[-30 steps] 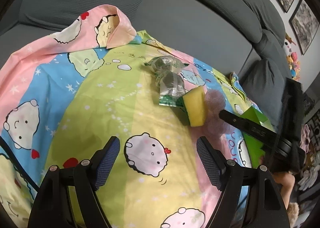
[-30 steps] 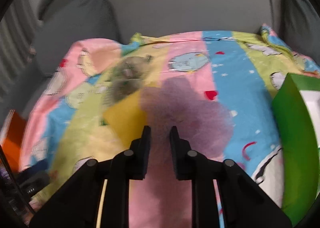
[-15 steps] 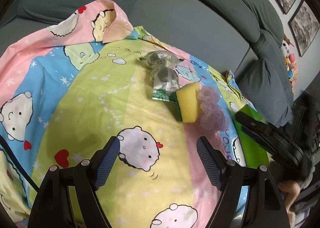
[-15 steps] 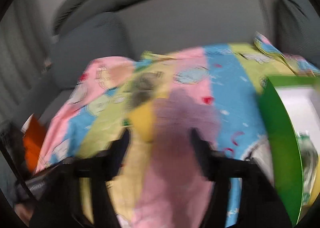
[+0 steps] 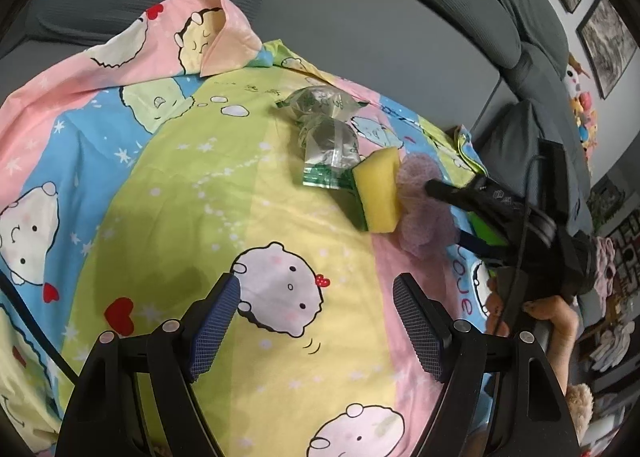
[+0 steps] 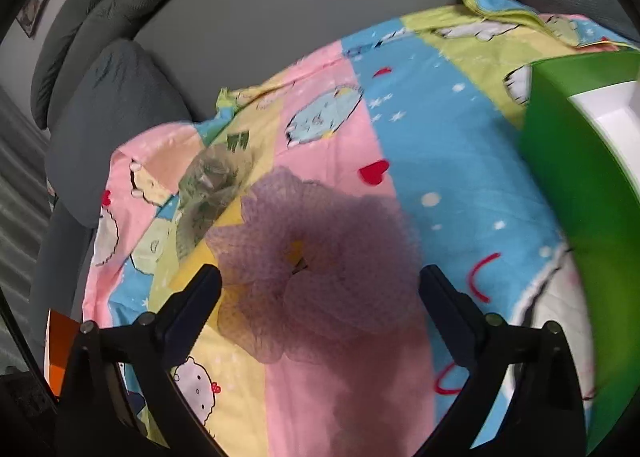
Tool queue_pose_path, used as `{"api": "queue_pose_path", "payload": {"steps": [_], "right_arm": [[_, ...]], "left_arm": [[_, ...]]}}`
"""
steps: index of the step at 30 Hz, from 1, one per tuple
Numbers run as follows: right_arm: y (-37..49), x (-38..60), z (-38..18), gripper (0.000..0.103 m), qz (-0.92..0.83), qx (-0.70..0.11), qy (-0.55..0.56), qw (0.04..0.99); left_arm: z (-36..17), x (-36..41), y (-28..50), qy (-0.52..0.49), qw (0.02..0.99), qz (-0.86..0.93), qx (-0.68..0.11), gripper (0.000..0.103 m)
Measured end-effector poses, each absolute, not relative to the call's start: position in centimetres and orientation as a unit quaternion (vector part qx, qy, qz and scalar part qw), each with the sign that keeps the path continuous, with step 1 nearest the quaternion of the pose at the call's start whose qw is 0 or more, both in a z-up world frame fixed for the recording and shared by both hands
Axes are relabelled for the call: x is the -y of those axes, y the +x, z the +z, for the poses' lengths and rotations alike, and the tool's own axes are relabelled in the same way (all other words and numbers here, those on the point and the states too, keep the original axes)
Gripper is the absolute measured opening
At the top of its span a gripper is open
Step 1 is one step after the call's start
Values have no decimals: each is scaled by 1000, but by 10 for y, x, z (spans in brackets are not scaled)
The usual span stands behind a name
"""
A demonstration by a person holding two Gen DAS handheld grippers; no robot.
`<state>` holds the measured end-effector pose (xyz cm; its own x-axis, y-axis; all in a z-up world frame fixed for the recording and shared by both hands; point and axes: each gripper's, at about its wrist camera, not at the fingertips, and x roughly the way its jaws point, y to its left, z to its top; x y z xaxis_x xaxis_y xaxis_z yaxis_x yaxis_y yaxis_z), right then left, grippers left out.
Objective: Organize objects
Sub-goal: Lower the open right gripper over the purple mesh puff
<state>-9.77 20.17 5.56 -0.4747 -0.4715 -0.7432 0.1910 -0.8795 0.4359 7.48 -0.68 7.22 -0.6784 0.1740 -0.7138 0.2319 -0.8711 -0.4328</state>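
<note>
- Right hand-held gripper (image 6: 320,289) wide open, straddling purple mesh scrubber (image 6: 316,257), nothing gripped.
- Left hand-held gripper (image 5: 316,321) open, empty.
- Sponge (image 5: 378,193), bagged items (image 5: 330,145) unsorted; green box (image 6: 580,193) at right.

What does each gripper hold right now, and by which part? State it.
Nothing is held. The left gripper is open over the cartoon-print sheet; the right gripper is open around the purple mesh scrubber, jaws not closed on it.
</note>
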Motion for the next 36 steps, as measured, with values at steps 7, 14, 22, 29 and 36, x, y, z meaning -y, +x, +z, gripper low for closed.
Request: {"api": "queue_pose_path", "payload": {"steps": [7, 14, 22, 29, 36], "right_arm": [[-94, -208, 43, 22, -842, 142, 485, 188], [-64, -227, 68, 19, -818, 195, 485, 238], [-17, -235, 103, 15, -809, 160, 475, 307], [-4, -246, 114, 45, -842, 124, 453, 265], [-34, -250, 100, 77, -867, 116, 455, 168]], "left_arm": [[70, 4, 73, 407, 23, -879, -248, 79], [70, 7, 74, 405, 22, -877, -257, 79], [71, 5, 74, 400, 18, -878, -263, 79], [69, -5, 71, 406, 12, -876, -260, 79], [68, -11, 69, 413, 13, -877, -245, 79]]}}
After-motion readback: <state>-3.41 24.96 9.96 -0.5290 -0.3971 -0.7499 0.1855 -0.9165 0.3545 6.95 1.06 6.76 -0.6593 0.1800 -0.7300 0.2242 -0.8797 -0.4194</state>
